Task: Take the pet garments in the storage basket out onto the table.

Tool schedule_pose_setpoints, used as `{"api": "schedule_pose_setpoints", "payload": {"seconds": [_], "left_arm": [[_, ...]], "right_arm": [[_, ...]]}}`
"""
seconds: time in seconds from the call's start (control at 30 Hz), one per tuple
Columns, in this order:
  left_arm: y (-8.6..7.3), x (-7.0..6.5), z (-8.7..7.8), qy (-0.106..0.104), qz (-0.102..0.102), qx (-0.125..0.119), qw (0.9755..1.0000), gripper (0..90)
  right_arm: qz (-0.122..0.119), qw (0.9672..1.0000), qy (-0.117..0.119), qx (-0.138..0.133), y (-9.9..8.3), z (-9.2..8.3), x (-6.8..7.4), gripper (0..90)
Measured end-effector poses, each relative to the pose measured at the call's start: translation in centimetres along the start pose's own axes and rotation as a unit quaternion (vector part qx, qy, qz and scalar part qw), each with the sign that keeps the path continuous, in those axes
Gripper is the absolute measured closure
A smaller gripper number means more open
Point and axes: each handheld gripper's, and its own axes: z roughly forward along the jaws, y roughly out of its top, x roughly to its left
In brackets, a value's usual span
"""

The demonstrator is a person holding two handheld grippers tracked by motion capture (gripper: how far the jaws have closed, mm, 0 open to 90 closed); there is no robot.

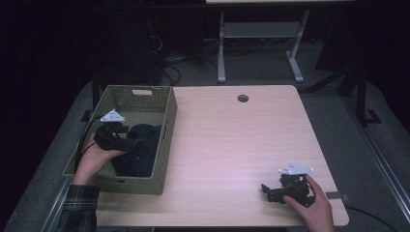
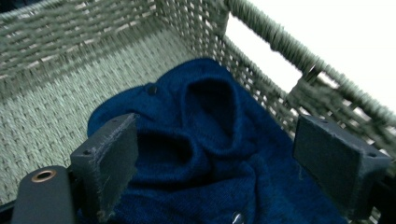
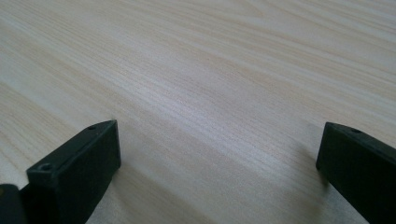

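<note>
Light wood table [image 1: 232,145]: green basket [image 1: 167,145] sitting at left edge, holding dark blue garment [image 2: 210,154]; left gripper [image 2: 215,158] hovering wide open above it, gripping nothing; right gripper [image 1: 267,189] resting open, empty, near the front right corner.

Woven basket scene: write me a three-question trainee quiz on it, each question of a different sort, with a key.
1. True or false: the left gripper is shut on the dark blue knitted garment.
2. Multiple choice: where does the right gripper sit? A) inside the woven basket; B) low over the bare wooden table, near its front right corner; C) over the round hole in the table.
3. Fill in: the garment lies in the basket's ____ end, the one closer to the person.

Key
1. False: its jaws stand wide apart over the garment.
2. B
3. near
</note>
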Motion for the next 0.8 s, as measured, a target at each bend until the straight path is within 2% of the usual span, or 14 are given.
{"api": "schedule_pose_setpoints", "payload": {"seconds": [0.43, 0.6, 0.8], "left_arm": [[-0.8, 0.0, 2.1, -0.014, 0.014, 0.043, 0.9989, 13.6], [-1.0, -0.1, 2.9, -0.026, 0.027, 0.065, 0.9972, 13.5], [-1.4, -0.5, 4.3, -0.037, 0.033, 0.086, 0.9951, 12.9]], "right_arm": [[0.000, 1.0000, 0.000, 0.000, 0.0, 0.0, 0.0, 0.0], [0.000, 1.0000, 0.000, 0.000, 0.0, 0.0, 0.0, 0.0], [0.000, 1.0000, 0.000, 0.000, 0.0, 0.0, 0.0, 0.0]]}}
